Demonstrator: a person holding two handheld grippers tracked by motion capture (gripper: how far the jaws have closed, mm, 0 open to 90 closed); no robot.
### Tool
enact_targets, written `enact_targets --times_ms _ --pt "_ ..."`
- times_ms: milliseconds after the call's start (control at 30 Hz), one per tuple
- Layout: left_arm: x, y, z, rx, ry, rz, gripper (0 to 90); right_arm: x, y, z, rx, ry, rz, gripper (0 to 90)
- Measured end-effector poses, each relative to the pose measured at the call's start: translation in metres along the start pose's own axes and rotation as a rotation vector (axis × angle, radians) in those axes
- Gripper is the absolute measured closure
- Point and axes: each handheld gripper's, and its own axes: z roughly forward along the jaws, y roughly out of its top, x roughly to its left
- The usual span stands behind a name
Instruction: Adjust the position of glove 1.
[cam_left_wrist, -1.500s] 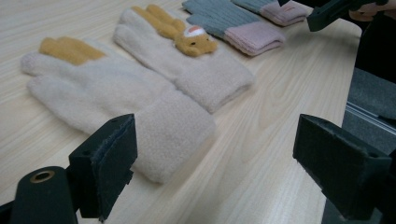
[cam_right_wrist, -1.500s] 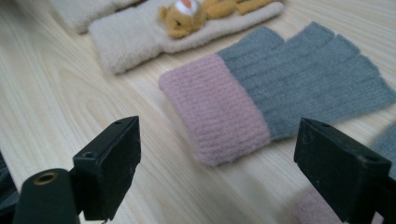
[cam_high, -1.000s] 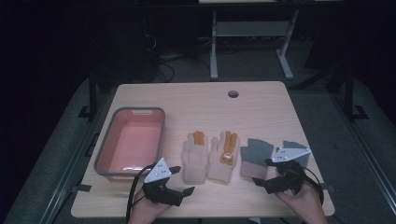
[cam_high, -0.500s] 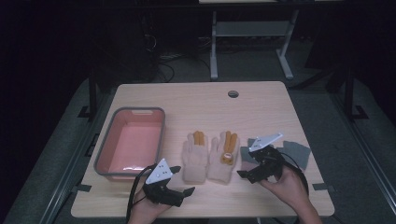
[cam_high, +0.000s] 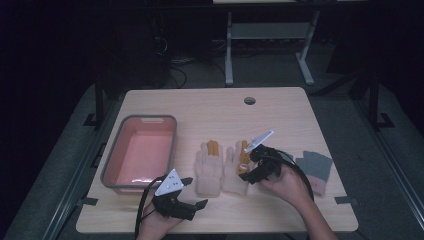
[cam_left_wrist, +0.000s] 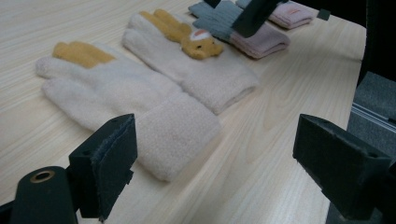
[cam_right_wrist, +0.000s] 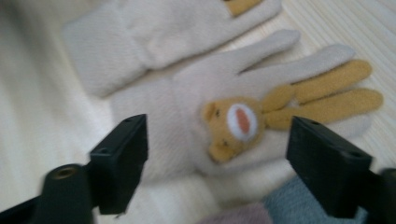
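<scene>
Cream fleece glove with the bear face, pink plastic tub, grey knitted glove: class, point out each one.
Cream fleece glove with the bear face (cam_right_wrist: 233, 122), right gripper view, bear's muzzle.
Pink plastic tub (cam_high: 140, 119), high view, far rim.
Grey knitted glove (cam_high: 316, 162), high view, palm.

High overhead view, two close tool views, all sharing cream gloves (cam_high: 222, 167).

My left gripper (cam_high: 192, 192) sits low at the near table edge, jaws spread wide and level, my left hand (cam_high: 150, 225) wrapped under it. My right gripper (cam_high: 248, 170) is raised and angled left and downward, jaws parted wide, gripped by my right hand (cam_high: 285, 184), forearm coming in from the lower right.
</scene>
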Motion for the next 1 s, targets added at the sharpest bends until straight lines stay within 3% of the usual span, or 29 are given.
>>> enact_targets --times_ms 167,567,800,1000 --pt "-0.001 0.0 -0.001 0.001 0.002 0.006 13.7 -0.007 0.004 0.014 0.03 0.006 0.023 26.6" --pt "-0.002 -0.001 -0.003 0.003 0.017 0.007 13.7 -0.013 0.012 0.043 0.125 -0.029 0.008 48.7" --pt "-0.002 -0.001 -0.003 0.002 0.019 0.004 13.7 -0.014 0.013 0.042 0.124 -0.04 -0.028 58.8" --pt "-0.001 -0.001 -0.004 -0.01 0.025 -0.007 13.7 -0.012 0.012 0.037 0.113 -0.038 -0.044 62.3"
